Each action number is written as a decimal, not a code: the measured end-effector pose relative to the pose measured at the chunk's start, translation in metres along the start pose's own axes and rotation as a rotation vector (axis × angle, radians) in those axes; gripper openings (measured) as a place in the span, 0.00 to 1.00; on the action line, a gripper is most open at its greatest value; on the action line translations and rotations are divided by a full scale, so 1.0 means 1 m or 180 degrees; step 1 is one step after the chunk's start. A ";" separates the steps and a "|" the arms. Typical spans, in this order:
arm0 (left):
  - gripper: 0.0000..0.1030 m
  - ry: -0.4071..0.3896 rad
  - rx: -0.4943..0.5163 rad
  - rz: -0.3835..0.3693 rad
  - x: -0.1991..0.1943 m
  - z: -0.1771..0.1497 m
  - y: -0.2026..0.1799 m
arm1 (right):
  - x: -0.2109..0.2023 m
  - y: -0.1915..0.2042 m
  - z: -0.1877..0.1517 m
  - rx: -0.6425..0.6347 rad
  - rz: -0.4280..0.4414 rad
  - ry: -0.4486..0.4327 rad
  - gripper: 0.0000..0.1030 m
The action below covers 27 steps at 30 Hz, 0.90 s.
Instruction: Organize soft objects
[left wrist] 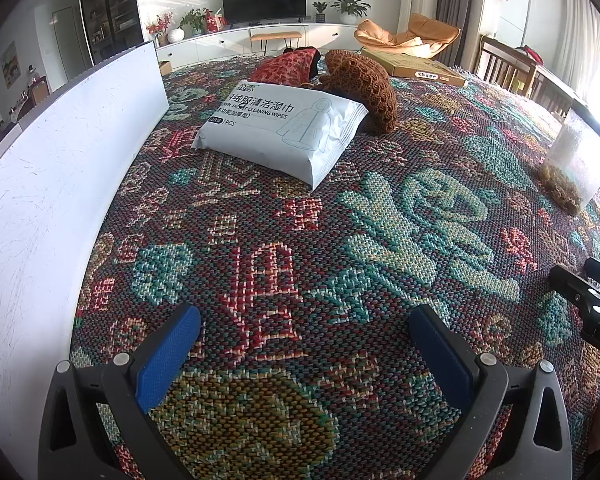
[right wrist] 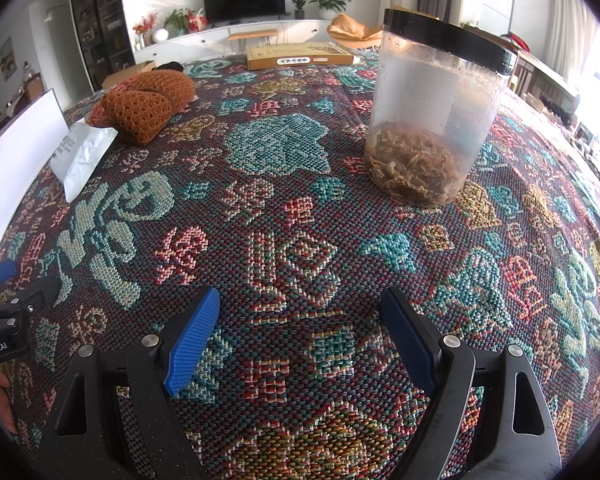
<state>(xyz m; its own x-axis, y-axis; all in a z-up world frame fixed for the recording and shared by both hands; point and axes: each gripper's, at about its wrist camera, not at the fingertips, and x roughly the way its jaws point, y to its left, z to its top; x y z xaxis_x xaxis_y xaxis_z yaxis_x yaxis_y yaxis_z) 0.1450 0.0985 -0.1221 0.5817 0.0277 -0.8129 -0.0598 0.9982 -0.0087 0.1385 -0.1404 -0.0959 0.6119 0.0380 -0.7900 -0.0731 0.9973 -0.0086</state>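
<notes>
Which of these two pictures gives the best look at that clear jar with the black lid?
The right wrist view. There the clear jar stands whole and close, showing its black lid and the brown dried stuff at the bottom. The left wrist view catches only part of it, at the right edge, lid unseen.

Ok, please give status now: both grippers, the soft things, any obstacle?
Left gripper open, empty. Right gripper open, empty. Wipes pack and brown knit bag untouched, far ahead. Plastic jar stands before right gripper.
</notes>
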 end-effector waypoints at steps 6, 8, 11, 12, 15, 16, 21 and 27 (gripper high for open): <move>1.00 0.0000 0.0000 0.0000 0.000 0.000 0.000 | 0.000 0.000 0.000 0.0000 0.0001 0.0000 0.83; 1.00 0.0000 0.0000 0.0001 0.000 0.000 0.000 | 0.000 0.000 0.000 0.0000 0.0001 0.0000 0.83; 1.00 0.0002 0.0002 0.0003 0.000 0.000 0.000 | 0.000 0.000 0.000 0.0001 0.0003 0.0000 0.83; 1.00 0.0007 0.0005 0.0005 0.000 0.000 0.000 | 0.000 0.000 0.000 0.0003 0.0007 0.0000 0.83; 1.00 0.0072 0.0011 0.0002 -0.001 0.000 0.001 | 0.002 0.002 0.001 0.0002 0.0013 0.0002 0.83; 1.00 0.0087 0.0014 -0.0009 -0.004 -0.003 0.000 | 0.002 0.003 0.001 0.0000 0.0028 0.0004 0.84; 1.00 0.0009 0.0090 -0.0096 -0.012 -0.016 0.003 | 0.008 0.008 0.033 0.0051 0.0464 0.0214 0.85; 1.00 0.0000 0.0083 -0.0070 -0.011 -0.015 0.001 | 0.038 0.054 0.135 0.0411 0.1152 0.0192 0.85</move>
<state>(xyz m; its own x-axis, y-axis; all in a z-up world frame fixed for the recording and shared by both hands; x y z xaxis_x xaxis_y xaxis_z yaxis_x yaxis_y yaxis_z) 0.1266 0.0981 -0.1219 0.5826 0.0058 -0.8127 -0.0257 0.9996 -0.0114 0.2640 -0.0771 -0.0435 0.5170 0.3890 -0.7625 -0.1737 0.9199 0.3516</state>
